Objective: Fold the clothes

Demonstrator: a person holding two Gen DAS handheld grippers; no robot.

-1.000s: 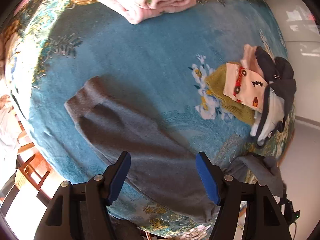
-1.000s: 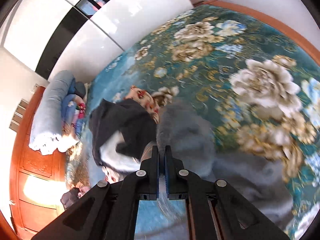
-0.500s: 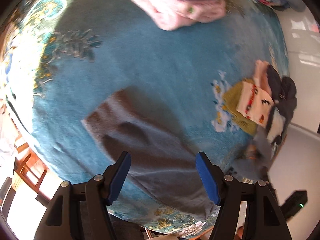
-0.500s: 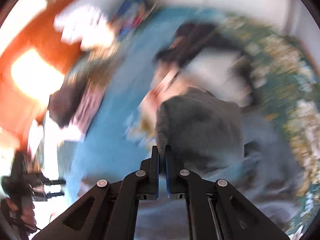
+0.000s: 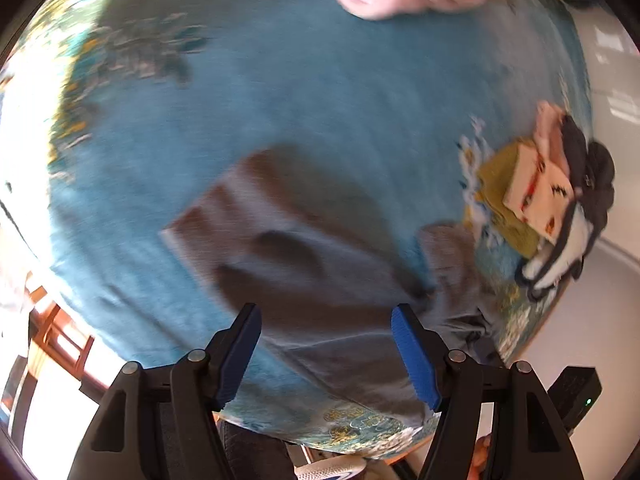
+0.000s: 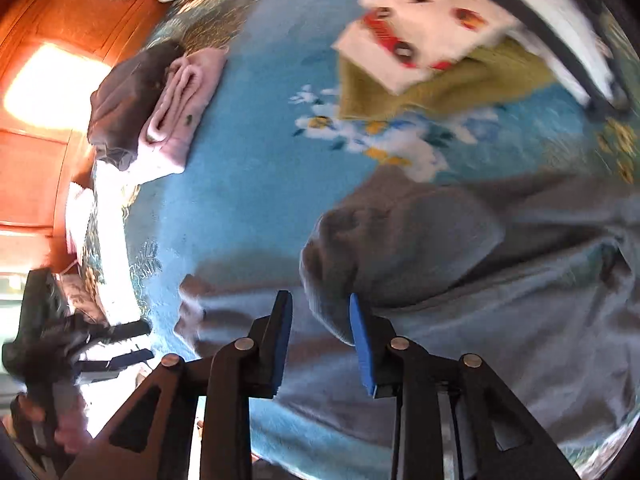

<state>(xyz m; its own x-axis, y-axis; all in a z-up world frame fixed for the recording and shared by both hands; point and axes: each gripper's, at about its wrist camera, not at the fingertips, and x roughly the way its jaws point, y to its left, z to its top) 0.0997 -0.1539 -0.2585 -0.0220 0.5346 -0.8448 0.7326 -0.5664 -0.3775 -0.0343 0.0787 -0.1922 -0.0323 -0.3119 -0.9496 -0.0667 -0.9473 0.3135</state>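
Grippers: 2, left gripper, right gripper.
Grey garment spread on bedspread: 1.
Folded stack far side: 2 items, pink garment, dark garment.
Unfolded pile: at least 3 pieces, exact count unclear.

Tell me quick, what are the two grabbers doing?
Left gripper: open, holding nothing, above the grey garment.
Right gripper: opening, grey fold between its jaws, no longer pinched.

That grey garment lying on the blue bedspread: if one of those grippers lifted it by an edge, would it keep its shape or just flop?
Probably flop. The grey garment already lies in soft rolls and creases where it was folded over. It looks like thin knit, so likely light. The plush bedspread might grip it, so pushing would probably bunch it rather than slide it.
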